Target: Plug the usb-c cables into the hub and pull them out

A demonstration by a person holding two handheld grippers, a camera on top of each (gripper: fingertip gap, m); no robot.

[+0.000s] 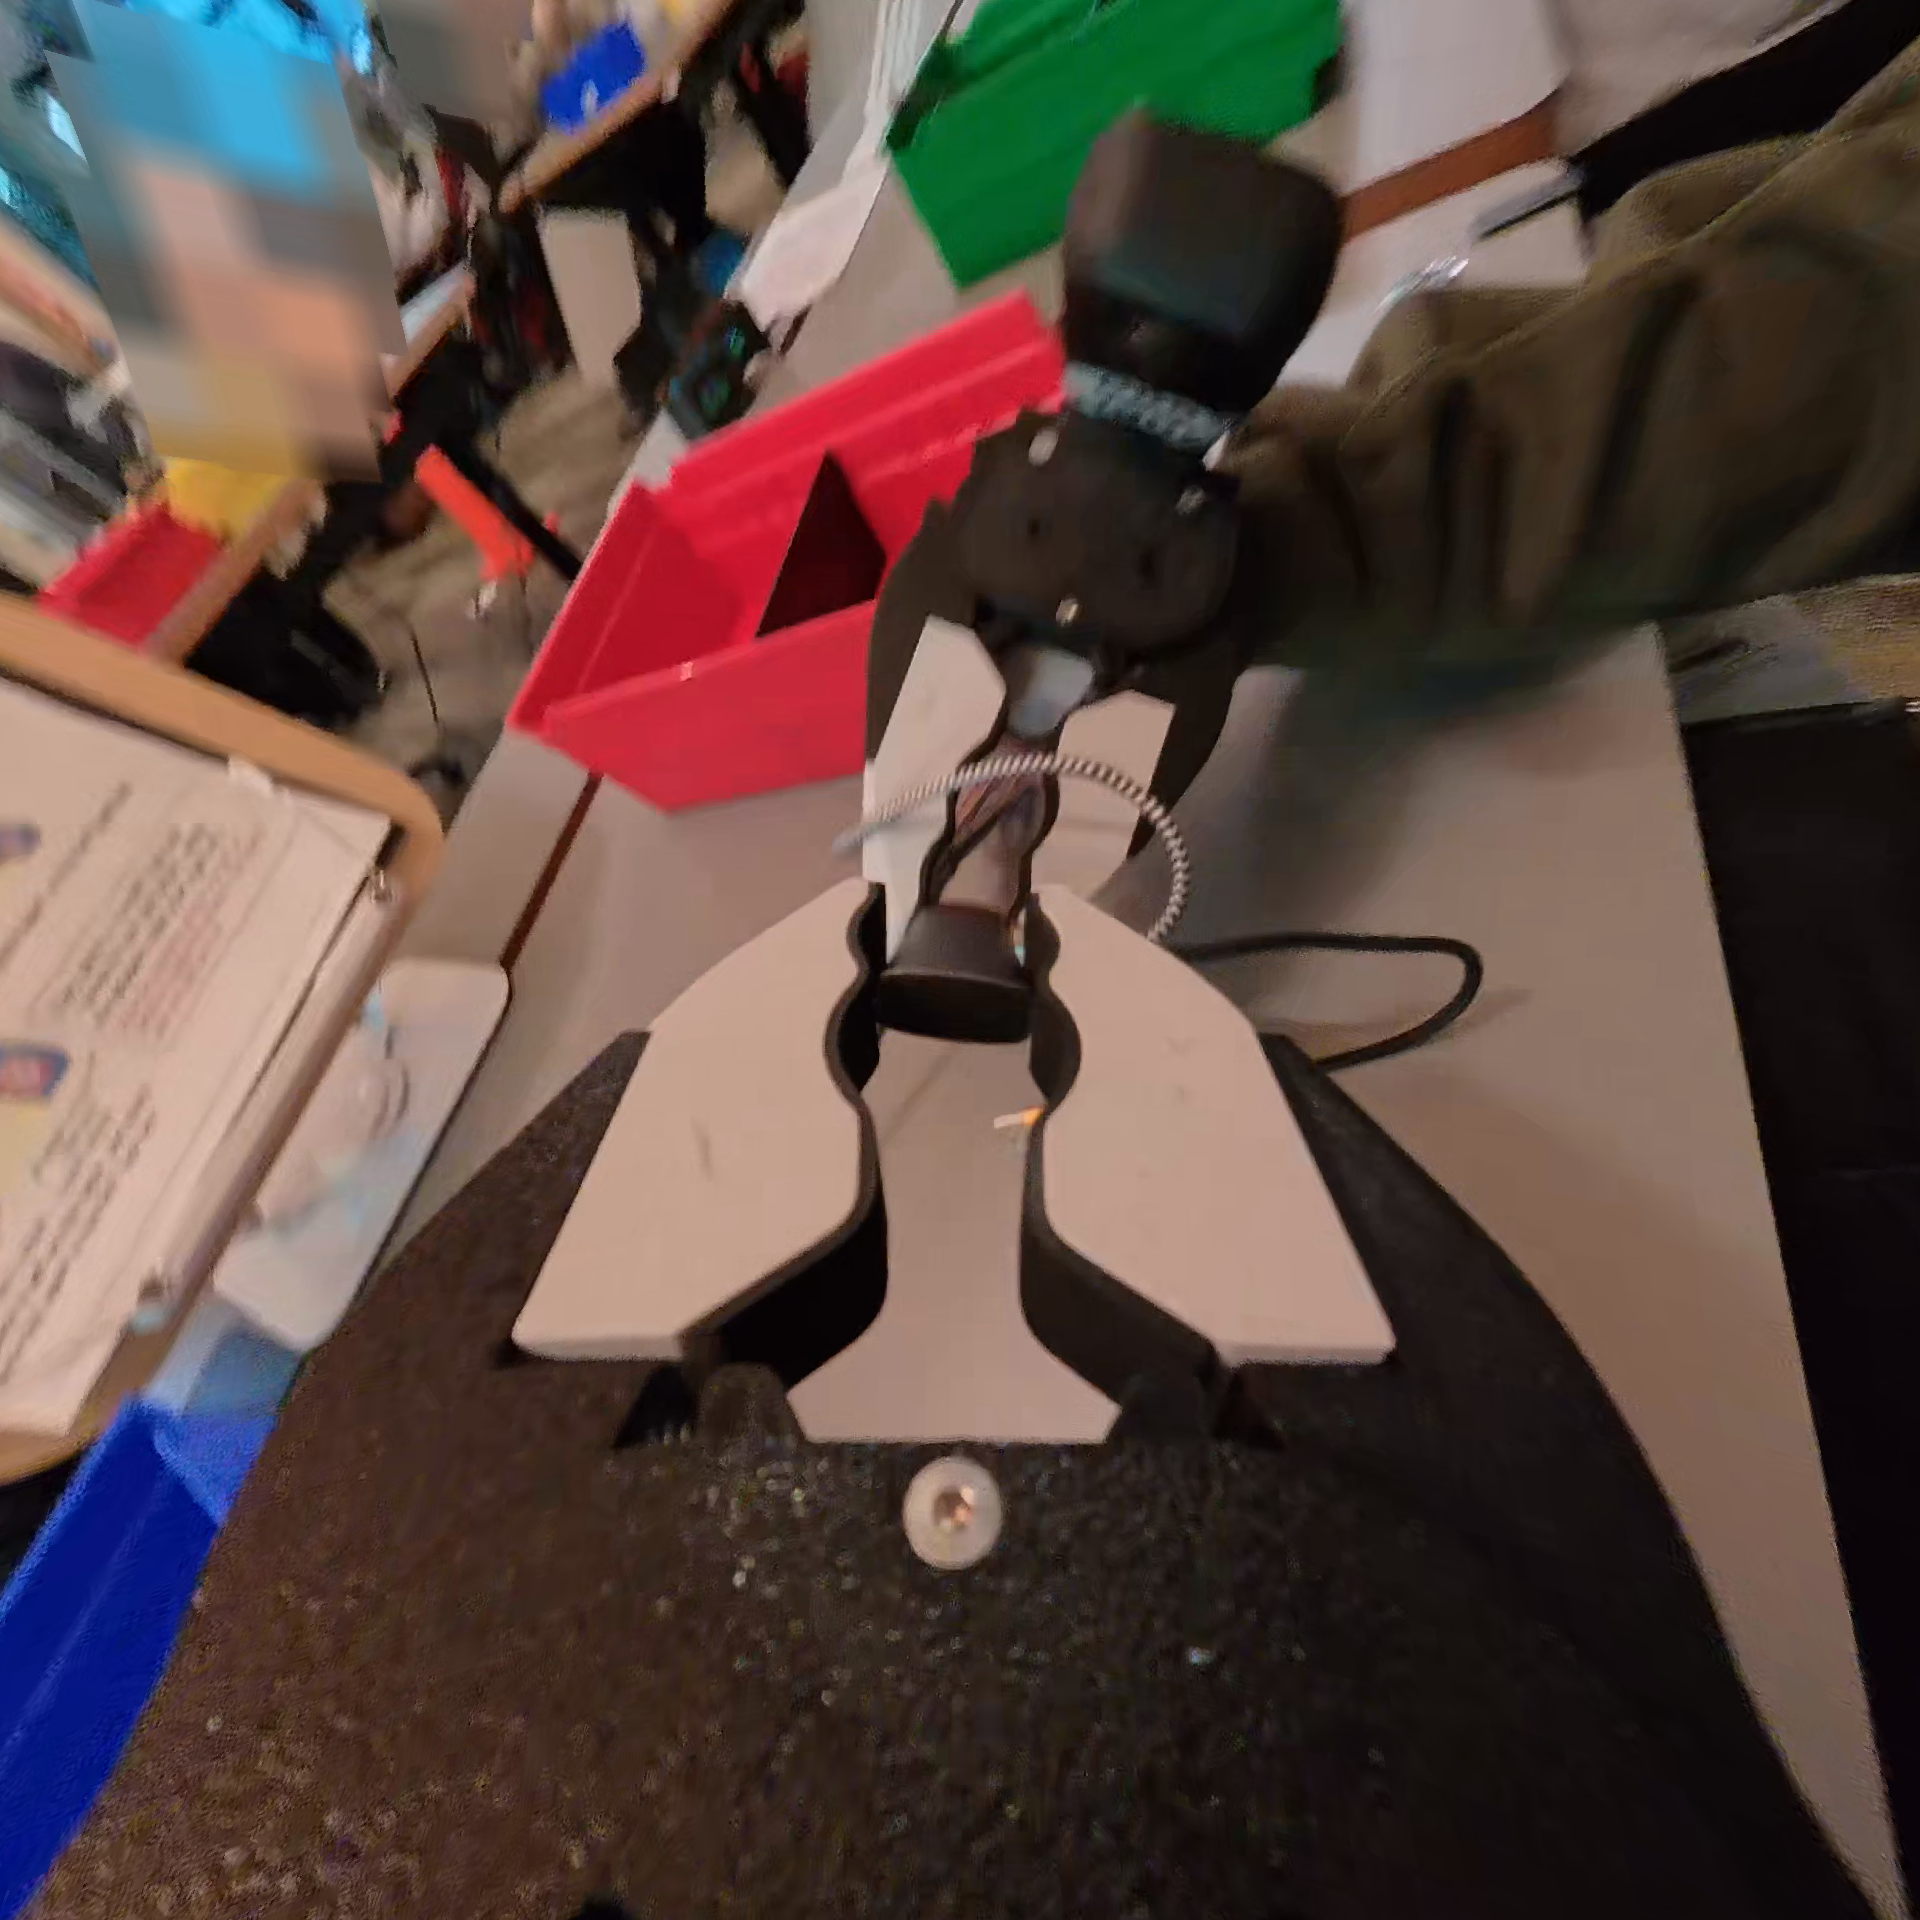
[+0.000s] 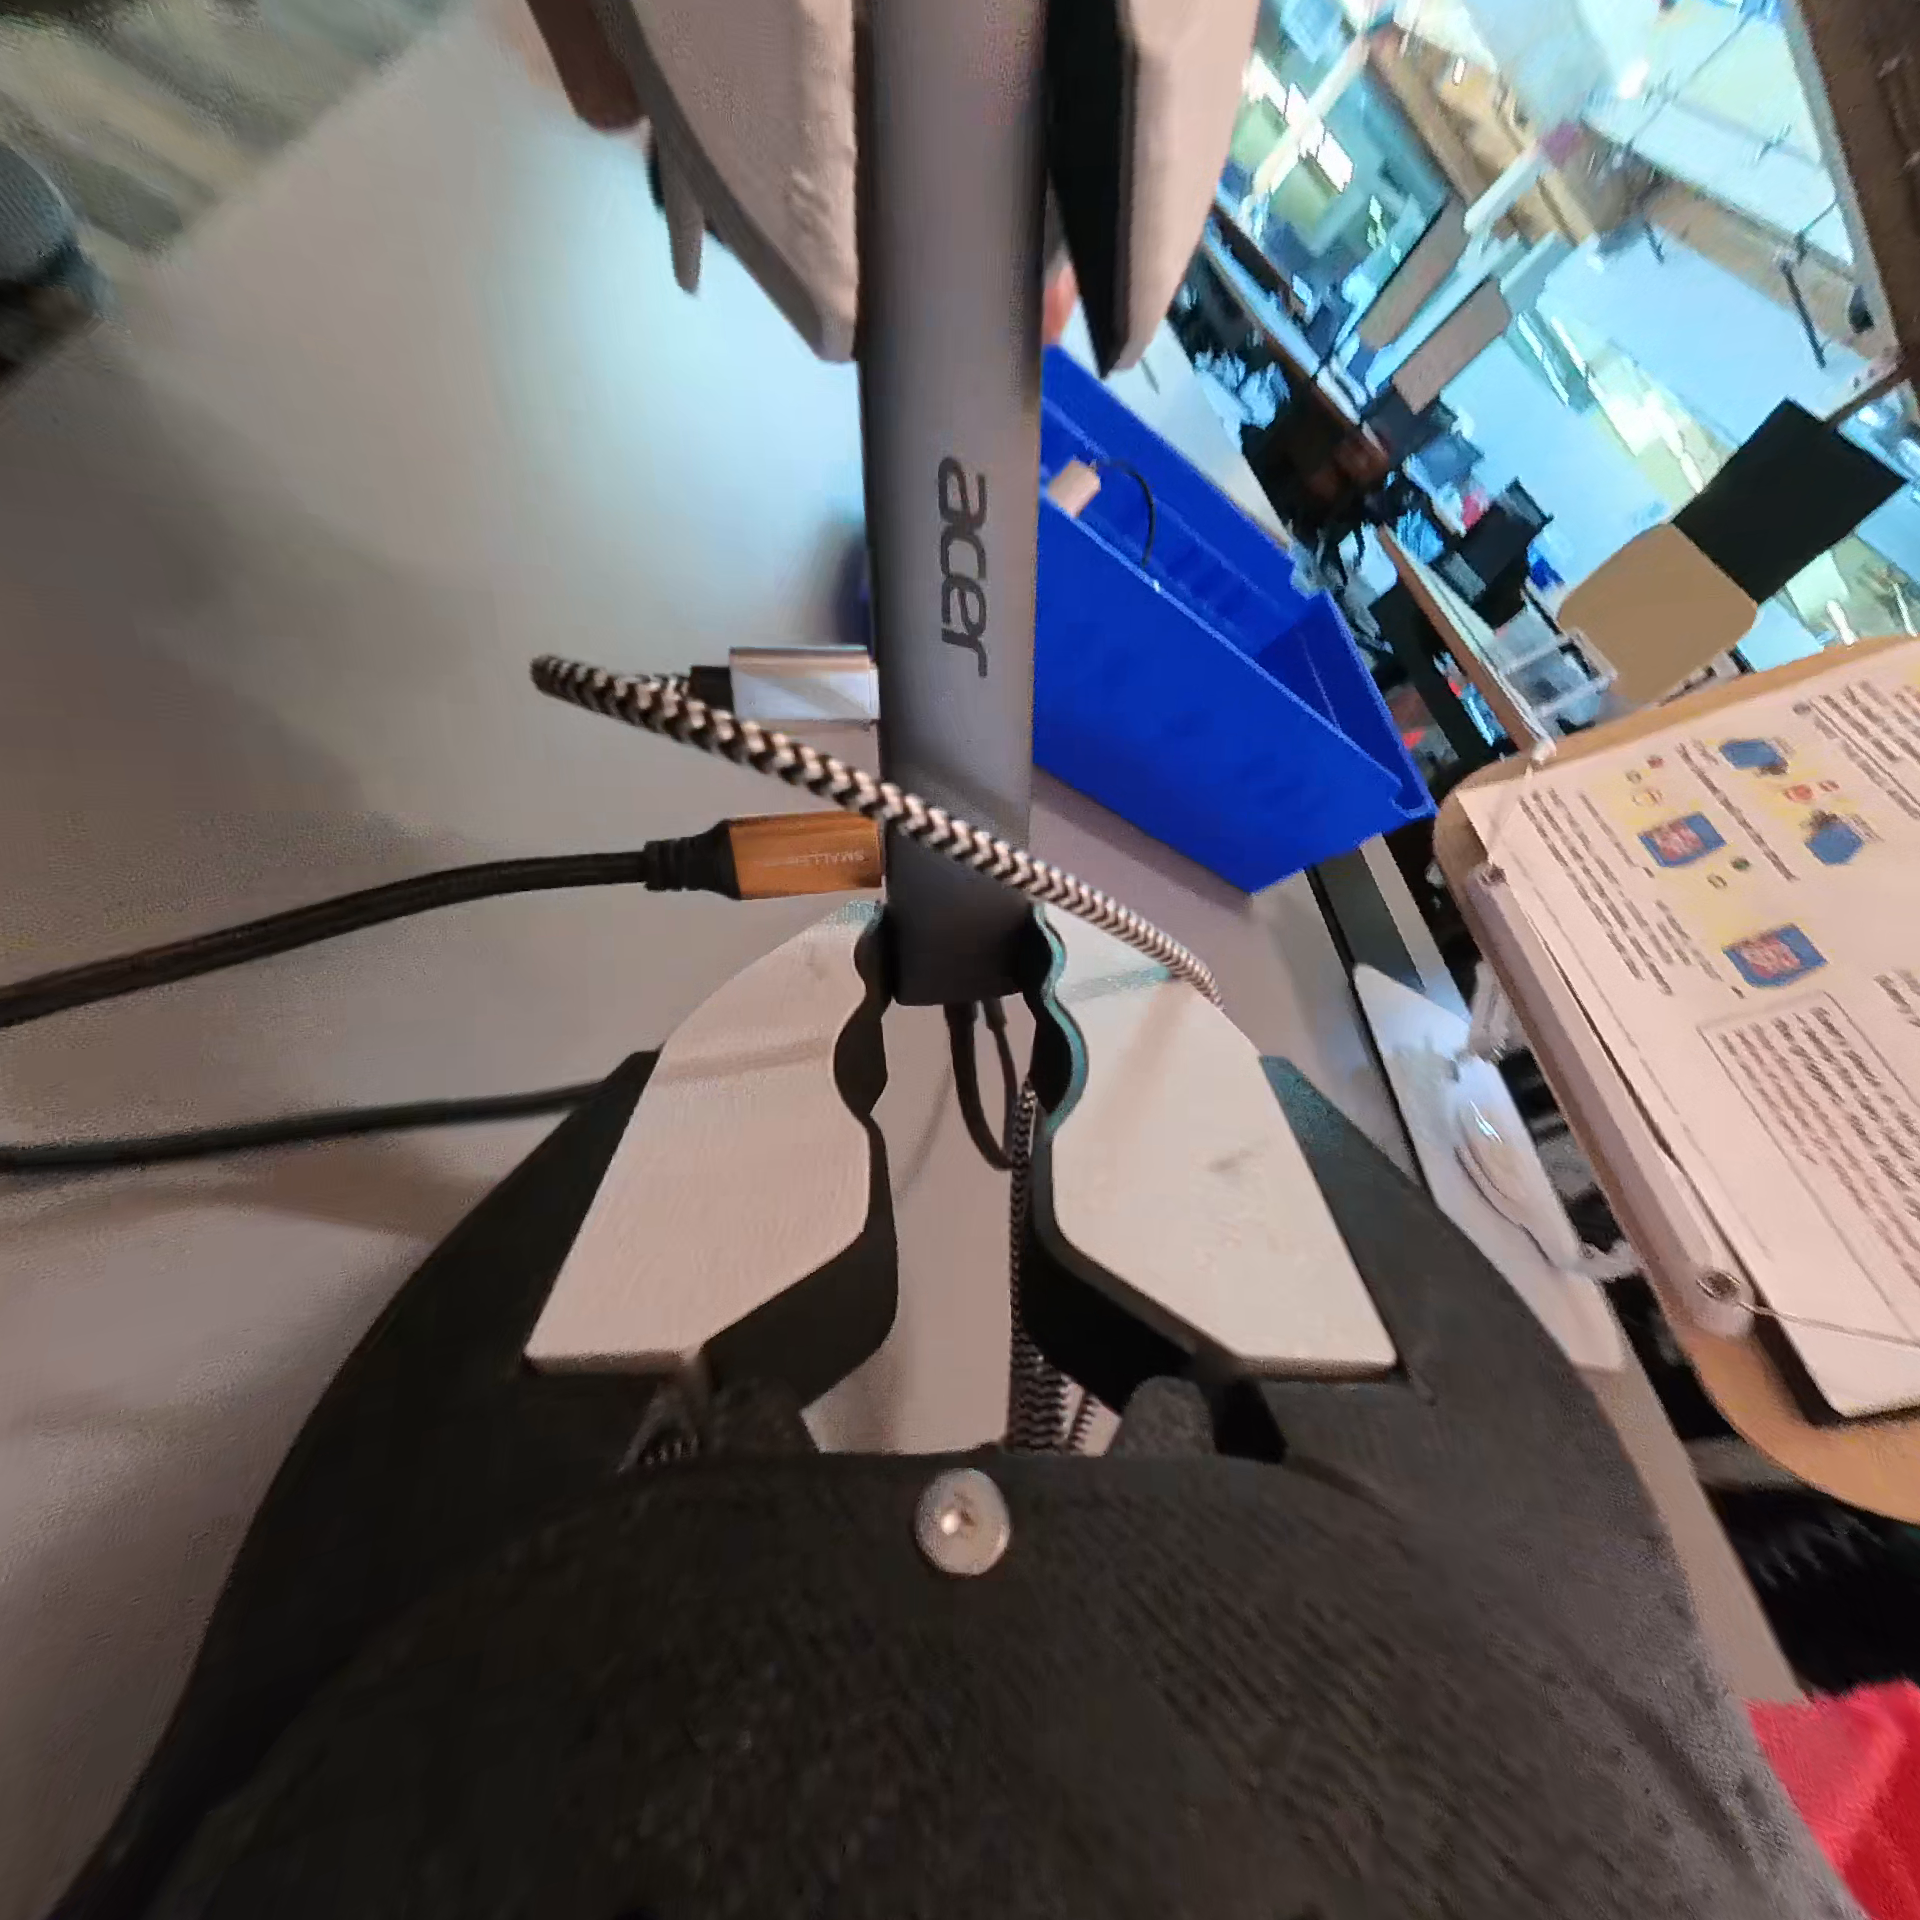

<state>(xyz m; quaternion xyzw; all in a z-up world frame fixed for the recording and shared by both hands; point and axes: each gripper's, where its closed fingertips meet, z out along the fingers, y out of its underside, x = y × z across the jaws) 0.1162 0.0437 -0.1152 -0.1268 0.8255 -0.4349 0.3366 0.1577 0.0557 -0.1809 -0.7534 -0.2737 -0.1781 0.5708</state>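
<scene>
A grey USB hub [image 2: 951, 520] is held in the air between both grippers. My right gripper [image 2: 956, 966] is shut on its near end. My left gripper [image 1: 951, 966] is shut on the other end [image 1: 951, 982] and shows at the top of the right wrist view [image 2: 956, 156]. Two cables are plugged into the hub's left side: a silver plug [image 2: 800, 686] on a black-and-white braided cable [image 2: 935, 821], and a copper plug [image 2: 805, 857] on a black cable [image 2: 312, 925]. The braided cable crosses the hub and runs down between my right fingers. In the left wrist view the right gripper [image 1: 997, 831] faces me.
A red bin [image 1: 727, 665] and a green bin [image 1: 1091, 114] stand beyond the right gripper. A blue bin [image 2: 1195, 665] sits by the table edge. A wooden board with printed sheets [image 2: 1714, 987] is close on the right. An olive sleeve [image 1: 1610, 416] holds the right gripper.
</scene>
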